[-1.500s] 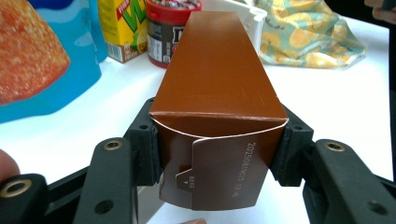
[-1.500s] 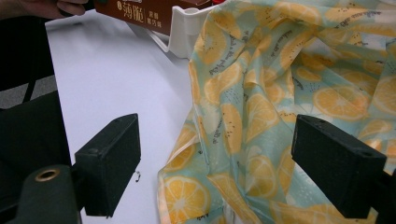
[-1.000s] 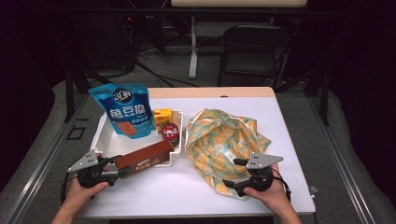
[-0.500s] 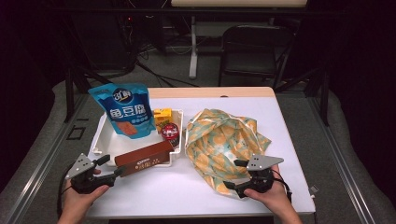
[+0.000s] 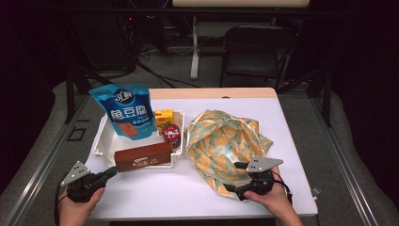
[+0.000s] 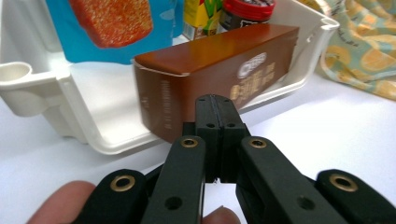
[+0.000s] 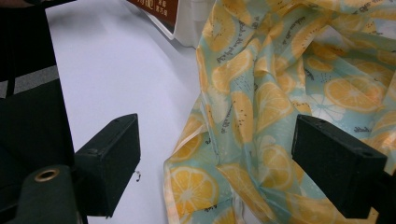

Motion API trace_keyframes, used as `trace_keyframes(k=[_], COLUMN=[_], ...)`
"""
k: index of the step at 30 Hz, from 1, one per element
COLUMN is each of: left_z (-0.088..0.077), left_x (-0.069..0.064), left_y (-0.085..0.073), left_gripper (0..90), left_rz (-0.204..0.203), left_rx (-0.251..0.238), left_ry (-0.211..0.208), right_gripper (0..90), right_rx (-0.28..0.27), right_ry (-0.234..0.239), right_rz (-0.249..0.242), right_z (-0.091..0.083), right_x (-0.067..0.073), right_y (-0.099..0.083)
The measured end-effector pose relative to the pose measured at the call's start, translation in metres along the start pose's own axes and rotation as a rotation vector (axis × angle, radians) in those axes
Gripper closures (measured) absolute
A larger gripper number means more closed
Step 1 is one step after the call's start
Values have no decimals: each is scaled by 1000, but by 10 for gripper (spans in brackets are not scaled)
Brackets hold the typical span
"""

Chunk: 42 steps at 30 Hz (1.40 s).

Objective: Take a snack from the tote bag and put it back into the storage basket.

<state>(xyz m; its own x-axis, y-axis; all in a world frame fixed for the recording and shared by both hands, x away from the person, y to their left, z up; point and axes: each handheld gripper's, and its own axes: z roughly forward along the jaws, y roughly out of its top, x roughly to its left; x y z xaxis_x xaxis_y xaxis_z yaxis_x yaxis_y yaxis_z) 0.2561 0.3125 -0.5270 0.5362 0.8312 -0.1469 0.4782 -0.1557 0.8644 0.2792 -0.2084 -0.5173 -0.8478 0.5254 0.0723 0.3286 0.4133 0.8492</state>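
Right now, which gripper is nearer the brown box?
Left. The left gripper, jaws shut and empty, sits just off the brown box's near end. The right gripper is farther away, at the bag.

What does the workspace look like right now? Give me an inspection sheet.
Surface: white table, bare along the near edge.
Job's things: brown rectangular snack box lying along the near rim of the white plastic tray; lemon-print fabric bag crumpled on the table right of the tray.
Clutter: blue stand-up pouch, yellow carton, red-lidded jar, all in the tray.
Grippers: left gripper shut on nothing, its jaws having just been closing, short of the box; right gripper open, astride the bag's edge.
Cables: black cable at the right gripper.
Surroundings: black folding chair, dark floor.
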Motion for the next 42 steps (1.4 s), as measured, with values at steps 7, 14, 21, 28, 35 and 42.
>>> trace_keyframes(k=[7,14,21,28,35,42], left_z=[18,44,55,43,30,22], left_x=[-6,-16,-12,-10,-14,-12], left_y=[-1,1,2,2,4,5], left_gripper=[900,900,900,583,109,1], left_rz=[-19,-4,-18,-32,29,46], left_rx=[30,73,69,-20,6,-34], left_ry=[-25,-34,-23,-48,-29,-77], right_gripper=[154,154,154,154,151,149], right_rx=[9,11,9,1,-5,-15], right_ry=[4,8,-2,-24,-40,-60], right_rz=[-4,-6,-4,9,17,36], right_z=[2,4,3,1,-1,-6], right_x=[1,2,2,0,-1,-5], right_y=[0,1,-1,-3,-5,-9])
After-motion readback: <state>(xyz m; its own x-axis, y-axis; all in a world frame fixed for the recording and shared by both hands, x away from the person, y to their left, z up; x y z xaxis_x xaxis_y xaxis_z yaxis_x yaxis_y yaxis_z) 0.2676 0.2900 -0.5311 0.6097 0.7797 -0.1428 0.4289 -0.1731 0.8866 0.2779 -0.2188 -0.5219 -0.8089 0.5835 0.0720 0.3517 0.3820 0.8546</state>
